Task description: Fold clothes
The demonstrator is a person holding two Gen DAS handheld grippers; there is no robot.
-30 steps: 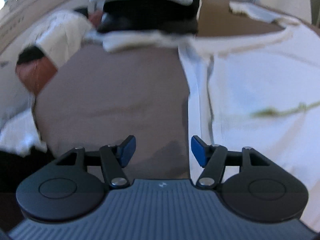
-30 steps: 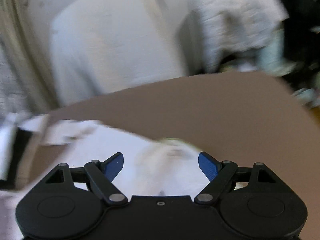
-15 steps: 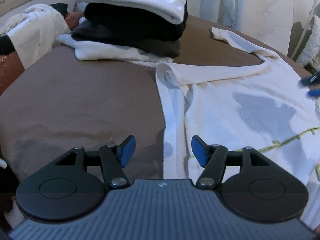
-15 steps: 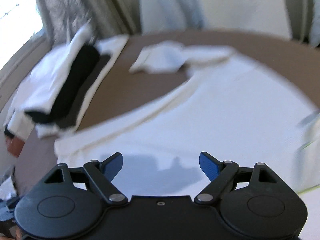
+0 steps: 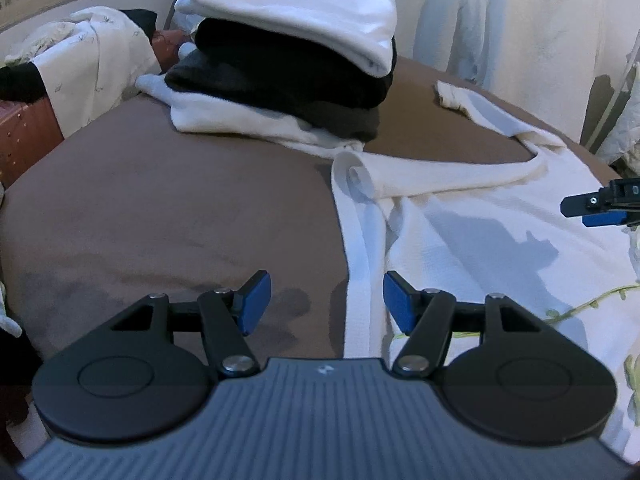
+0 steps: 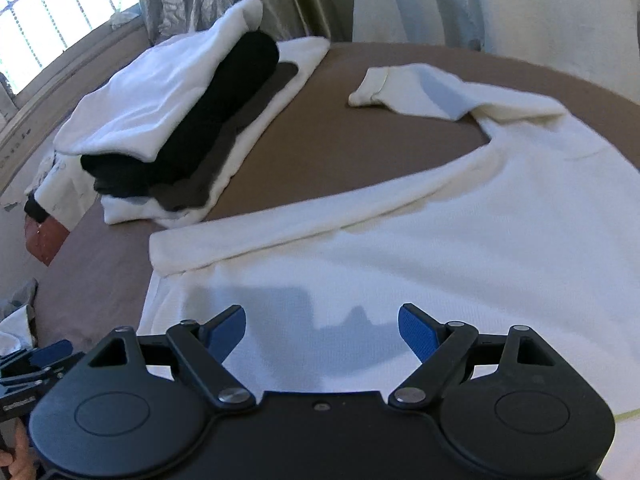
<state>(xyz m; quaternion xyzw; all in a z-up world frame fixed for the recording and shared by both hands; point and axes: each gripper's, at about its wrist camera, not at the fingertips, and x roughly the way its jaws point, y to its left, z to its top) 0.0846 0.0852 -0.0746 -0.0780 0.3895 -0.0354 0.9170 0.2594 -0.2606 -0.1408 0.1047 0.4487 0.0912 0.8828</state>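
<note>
A white long-sleeved top (image 5: 480, 232) lies spread on the brown bed (image 5: 160, 208). One sleeve (image 6: 304, 228) is folded across its body and the other sleeve (image 6: 404, 88) lies out on the brown cover. My left gripper (image 5: 326, 300) is open and empty, low over the top's left hem edge. My right gripper (image 6: 322, 332) is open and empty above the body of the top (image 6: 440, 272). Its fingertips (image 5: 592, 210) show at the right edge of the left wrist view.
A stack of folded white, black and grey clothes (image 5: 288, 64) sits at the back of the bed and also shows in the right wrist view (image 6: 180, 120). Loose white laundry (image 5: 80, 52) and a reddish-brown box (image 5: 24, 132) are at the left. White garments (image 5: 520, 24) hang behind.
Both grippers have swung round and settled over the white top. The views have gone from blurred to steady. Both grippers stay open.
</note>
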